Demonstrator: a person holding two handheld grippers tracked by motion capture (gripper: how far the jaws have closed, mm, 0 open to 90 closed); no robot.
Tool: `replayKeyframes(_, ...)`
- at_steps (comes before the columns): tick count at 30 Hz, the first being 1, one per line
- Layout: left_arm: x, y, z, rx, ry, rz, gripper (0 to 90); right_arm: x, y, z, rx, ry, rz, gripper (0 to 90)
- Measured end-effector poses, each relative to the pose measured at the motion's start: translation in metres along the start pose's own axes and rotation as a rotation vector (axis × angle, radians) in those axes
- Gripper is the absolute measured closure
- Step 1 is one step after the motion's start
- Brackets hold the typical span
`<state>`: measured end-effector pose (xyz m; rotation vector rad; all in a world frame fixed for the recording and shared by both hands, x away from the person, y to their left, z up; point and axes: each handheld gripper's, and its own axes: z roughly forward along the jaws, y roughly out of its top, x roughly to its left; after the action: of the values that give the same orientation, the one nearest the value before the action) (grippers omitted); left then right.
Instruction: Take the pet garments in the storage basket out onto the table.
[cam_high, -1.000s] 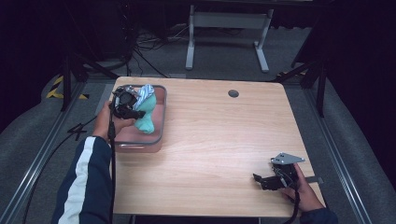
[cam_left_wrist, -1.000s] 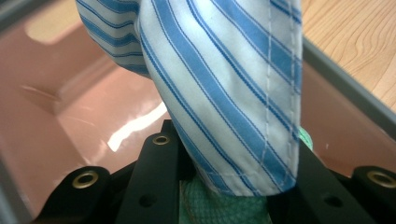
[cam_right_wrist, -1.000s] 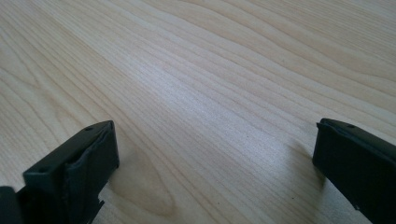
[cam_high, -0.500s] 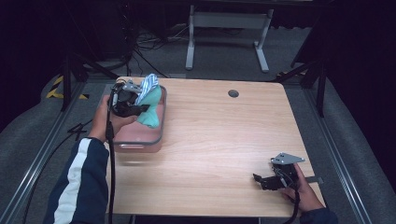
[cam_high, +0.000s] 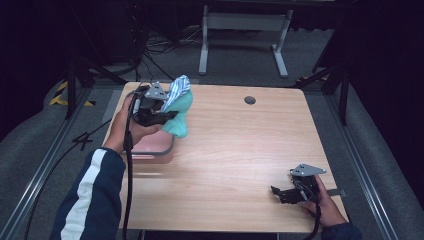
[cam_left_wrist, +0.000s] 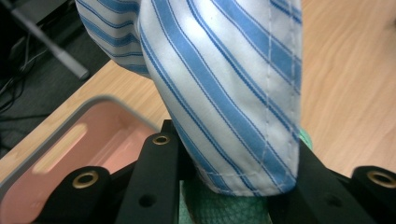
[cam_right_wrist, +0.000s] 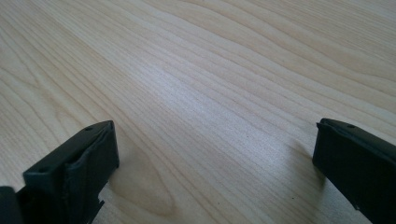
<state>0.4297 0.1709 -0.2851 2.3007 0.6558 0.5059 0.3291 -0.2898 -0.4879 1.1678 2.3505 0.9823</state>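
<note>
Now we see our left gripper (cam_high: 167, 114) raised above the pink tray (cam_high: 152, 146), which stands at about ten o'clock on the wooden table (cam_high: 240, 150). Its jaws are clamped together on a bundle of cloth: a blue-and-white striped cloth (cam_high: 177, 91) on top and a green cloth (cam_high: 179, 117) under it. In the left gripper view the striped cloth (cam_left_wrist: 224, 93) fills the space between the two black jaws, and a little of the green cloth (cam_left_wrist: 224, 207) shows just below it (the weave looks like a net). The pink tray (cam_left_wrist: 70, 149) lies lower at nine o'clock in that view, with its grey rim. In the high view the green cloth hangs down past the jaws, and its lower end is over the tray's right edge; we cannot tell if it touches it.

Our right gripper (cam_high: 280, 192) rests low at about five o'clock of the table, well apart from the tray. In the right gripper view its jaws stand wide apart over bare wood (cam_right_wrist: 210, 93), with nothing between them.
</note>
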Motion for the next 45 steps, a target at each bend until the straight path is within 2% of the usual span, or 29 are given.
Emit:
replayKeyframes(6, -0.02, 0.015, 0.011, -0.003, -0.043, 0.059, 73.6, 0.0, 0.0, 0.0, 0.0, 0.0, 0.0, 0.6)
replayKeyframes(12, -0.038, 0.023, 0.026, 0.001, -0.087, 0.095, 73.6, 0.0, 0.0, 0.0, 0.0, 0.0, 0.0, 0.6)
replayKeyframes(14, -0.044, 0.027, 0.033, 0.015, -0.098, 0.116, 73.6, 0.0, 0.0, 0.0, 0.0, 0.0, 0.0, 0.6)
replayKeyframes(19, -0.055, 0.032, 0.049, 0.03, -0.134, 0.137, 73.5, 0.0, 0.0, 0.0, 0.0, 0.0, 0.001, 0.6)
replayKeyframes(25, -0.068, 0.034, 0.07, 0.048, -0.18, 0.146, 73.5, 0.0, 0.0, 0.0, 0.0, -0.001, 0.001, 0.6)
replayKeyframes(29, -0.077, 0.035, 0.087, 0.083, -0.196, 0.158, 73.5, 0.0, 0.0, 0.0, 0.001, -0.001, 0.002, 0.6)
replayKeyframes(35, -0.086, 0.027, 0.112, 0.116, -0.225, 0.132, 73.4, 0.0, 0.0, 0.0, 0.0, -0.002, 0.001, 0.6)
replayKeyframes(40, -0.093, 0.02, 0.129, 0.152, -0.256, 0.133, 73.3, 0.0, 0.0, 0.0, 0.001, -0.001, 0.001, 0.6)
replayKeyframes(45, -0.097, 0.012, 0.143, 0.178, -0.265, 0.12, 73.1, 0.0, 0.0, 0.0, 0.001, -0.001, 0.001, 0.6)
